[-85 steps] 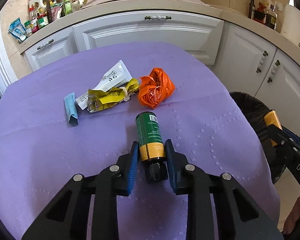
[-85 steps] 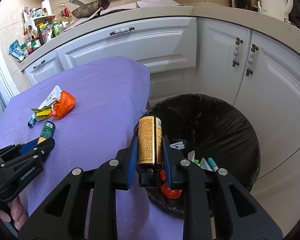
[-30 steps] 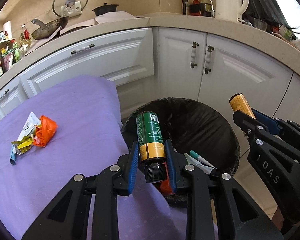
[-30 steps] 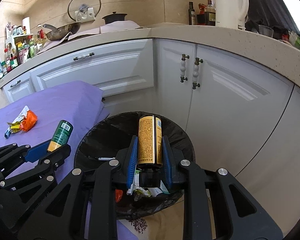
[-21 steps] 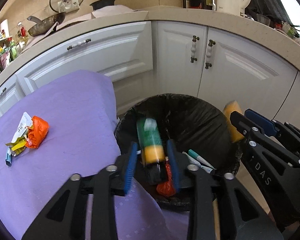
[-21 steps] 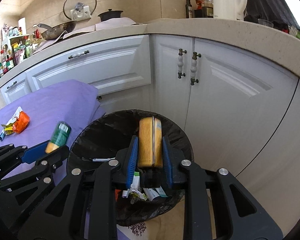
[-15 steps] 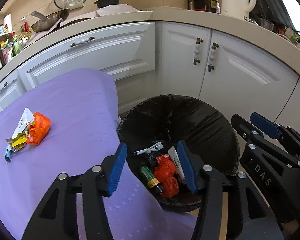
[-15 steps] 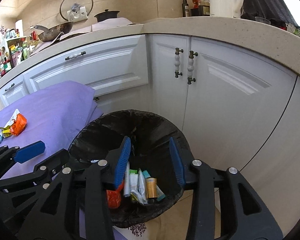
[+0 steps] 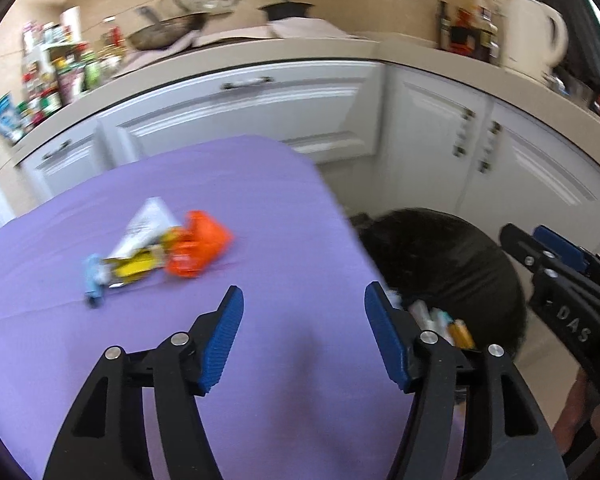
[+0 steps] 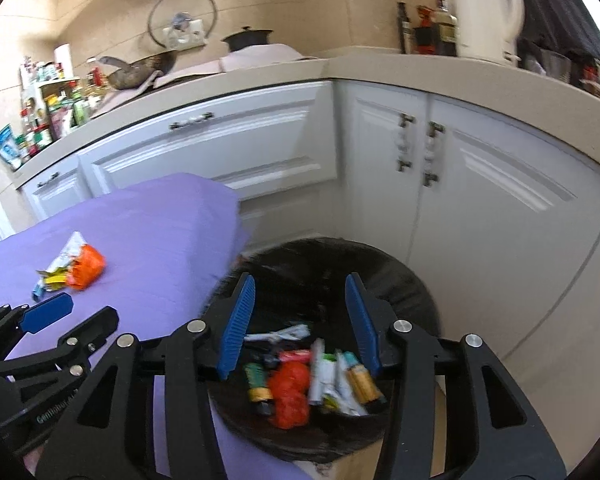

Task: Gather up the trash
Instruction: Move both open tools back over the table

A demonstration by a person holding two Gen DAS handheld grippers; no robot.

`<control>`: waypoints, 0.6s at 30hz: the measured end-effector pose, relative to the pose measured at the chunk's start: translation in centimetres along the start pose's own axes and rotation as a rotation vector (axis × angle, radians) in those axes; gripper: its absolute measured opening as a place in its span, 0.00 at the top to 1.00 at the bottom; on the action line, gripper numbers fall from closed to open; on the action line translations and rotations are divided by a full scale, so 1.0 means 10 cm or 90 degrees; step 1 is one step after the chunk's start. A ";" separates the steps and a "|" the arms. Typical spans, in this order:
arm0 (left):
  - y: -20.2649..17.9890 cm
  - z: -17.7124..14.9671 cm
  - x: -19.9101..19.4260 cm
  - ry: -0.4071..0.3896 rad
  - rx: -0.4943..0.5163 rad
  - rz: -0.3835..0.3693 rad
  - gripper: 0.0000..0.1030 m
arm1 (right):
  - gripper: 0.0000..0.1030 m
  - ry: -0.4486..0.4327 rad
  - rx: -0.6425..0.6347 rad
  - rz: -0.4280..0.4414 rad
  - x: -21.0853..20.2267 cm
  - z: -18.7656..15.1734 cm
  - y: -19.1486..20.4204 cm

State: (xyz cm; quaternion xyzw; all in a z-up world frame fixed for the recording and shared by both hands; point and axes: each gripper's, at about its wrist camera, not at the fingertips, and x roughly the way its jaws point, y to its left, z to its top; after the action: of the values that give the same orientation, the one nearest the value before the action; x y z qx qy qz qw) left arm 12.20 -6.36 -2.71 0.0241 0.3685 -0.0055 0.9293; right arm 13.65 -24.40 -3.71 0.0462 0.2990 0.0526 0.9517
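- Purple cloth covers the table (image 9: 148, 360), which now fills most of the left wrist view; 0.5 s ago that view looked down into the bin, so the left gripper has swung back over the table.
- Black-lined trash bin (image 10: 404, 280) stands on the floor just beside the table's right edge, in front of the white cabinets (image 10: 480, 208). In the left wrist view the trash bin (image 9: 460, 256) has slid from the centre to the right.
- Right gripper (image 10: 300, 316) still hangs over the bin, its blue pads spread wide with nothing between them, as 0.5 s ago.
- Left gripper (image 9: 302, 336) is also spread wide and empty, above bare cloth near the table's right edge.
- Inside the bin lie the green bottle (image 10: 258, 380) and the yellow bottle (image 10: 364, 384), both held in the grippers 1.0 s ago, among red crumpled trash (image 10: 290, 392) and tubes.
- Orange crumpled bag (image 9: 198, 250) remains on the table, well left of the bin.
- White tube (image 9: 146, 222) lies touching the orange bag's far-left side.
- Yellow wrapper (image 9: 134, 268) sits against the bag, just below the tube.
- Small blue wrapper (image 9: 92, 278) lies at the left end of that pile, blurred by motion.
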 end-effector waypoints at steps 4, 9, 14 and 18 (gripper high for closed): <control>0.48 -0.01 -0.06 -0.007 -0.050 0.053 0.36 | 0.55 0.002 -0.018 0.046 0.05 0.09 0.37; 0.98 -0.03 -0.06 -0.002 -0.103 0.105 0.36 | 0.54 0.007 -0.051 0.095 0.14 0.16 0.88; 1.42 -0.07 -0.07 -0.003 -0.145 0.149 0.33 | 0.48 0.022 -0.075 0.133 0.29 0.18 1.37; 1.72 -0.12 -0.06 0.002 -0.169 0.172 0.33 | 0.47 0.033 -0.089 0.143 0.42 0.20 1.64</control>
State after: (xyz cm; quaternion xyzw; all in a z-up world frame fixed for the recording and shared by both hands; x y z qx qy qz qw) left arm 11.46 10.86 -2.51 -0.0491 0.3609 0.1680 0.9160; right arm 17.00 -7.70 -2.51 0.0118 0.3119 0.1808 0.9327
